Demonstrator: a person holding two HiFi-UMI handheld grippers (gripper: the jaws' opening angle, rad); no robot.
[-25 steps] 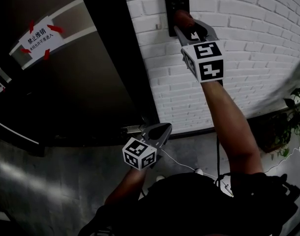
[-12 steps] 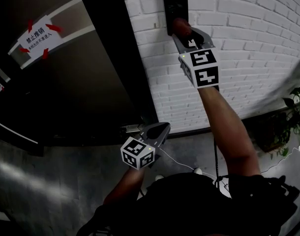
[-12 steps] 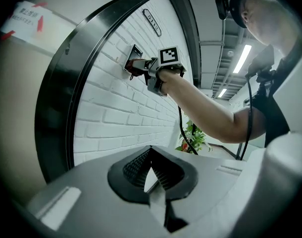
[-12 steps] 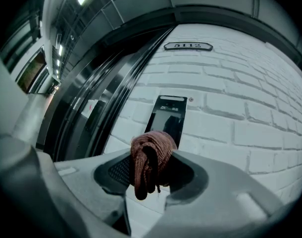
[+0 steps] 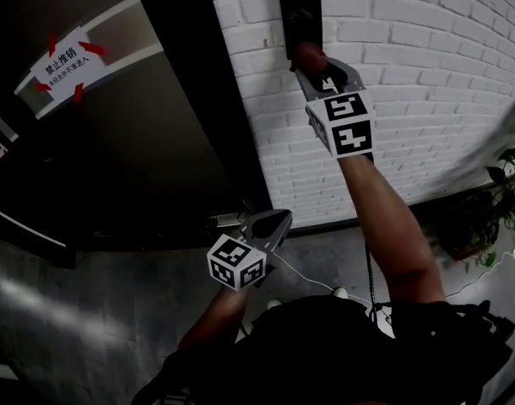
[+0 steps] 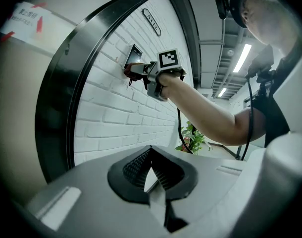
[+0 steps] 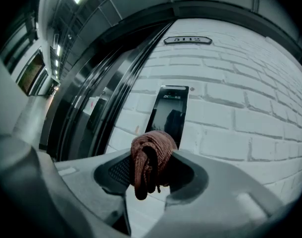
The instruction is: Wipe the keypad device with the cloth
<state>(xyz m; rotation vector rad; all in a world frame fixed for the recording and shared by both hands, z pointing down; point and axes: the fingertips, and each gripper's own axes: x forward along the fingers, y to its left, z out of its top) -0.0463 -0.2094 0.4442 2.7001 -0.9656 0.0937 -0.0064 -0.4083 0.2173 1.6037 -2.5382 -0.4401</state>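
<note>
The black keypad device (image 5: 298,11) is fixed to the white brick wall (image 5: 426,83). My right gripper (image 5: 311,60) is shut on a bunched reddish-brown cloth (image 5: 306,54) and presses it against the device's lower edge. In the right gripper view the cloth (image 7: 151,155) fills the jaws of the right gripper (image 7: 150,166), with the keypad device (image 7: 170,110) just behind. My left gripper (image 5: 279,224) hangs low near the door's foot, shut and holding nothing. The left gripper view shows the left gripper (image 6: 151,155) below, and the right gripper (image 6: 135,72) at the keypad device (image 6: 134,56).
A dark door (image 5: 139,159) with a white taped notice (image 5: 67,62) stands left of the wall. A potted plant (image 5: 504,205) is at the lower right. A thin cable (image 5: 312,281) trails over the grey floor. A room number plate (image 7: 187,40) sits above the device.
My right gripper has slid the cloth down the keypad device, from its middle to its lower edge. The left gripper has stayed put.
</note>
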